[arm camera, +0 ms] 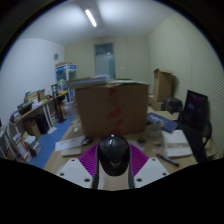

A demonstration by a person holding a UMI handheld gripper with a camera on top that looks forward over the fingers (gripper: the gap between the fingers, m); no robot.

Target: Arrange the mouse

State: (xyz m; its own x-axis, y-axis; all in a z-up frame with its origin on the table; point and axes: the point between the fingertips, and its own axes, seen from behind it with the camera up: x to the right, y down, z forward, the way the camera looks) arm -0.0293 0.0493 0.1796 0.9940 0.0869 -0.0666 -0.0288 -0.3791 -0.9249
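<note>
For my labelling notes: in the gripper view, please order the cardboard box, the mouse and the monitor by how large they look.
1. cardboard box
2. monitor, seen partly
3. mouse
The mouse sits nearest, between the gripper fingers, so it looks enlarged.

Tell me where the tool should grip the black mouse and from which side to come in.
Grip the mouse across its two long flanks, at mid-body, coming from its near end. It already lies between the tool pads, lengthwise along them, so its narrow width fits their gap. Whether the pads touch it I cannot tell.
</note>
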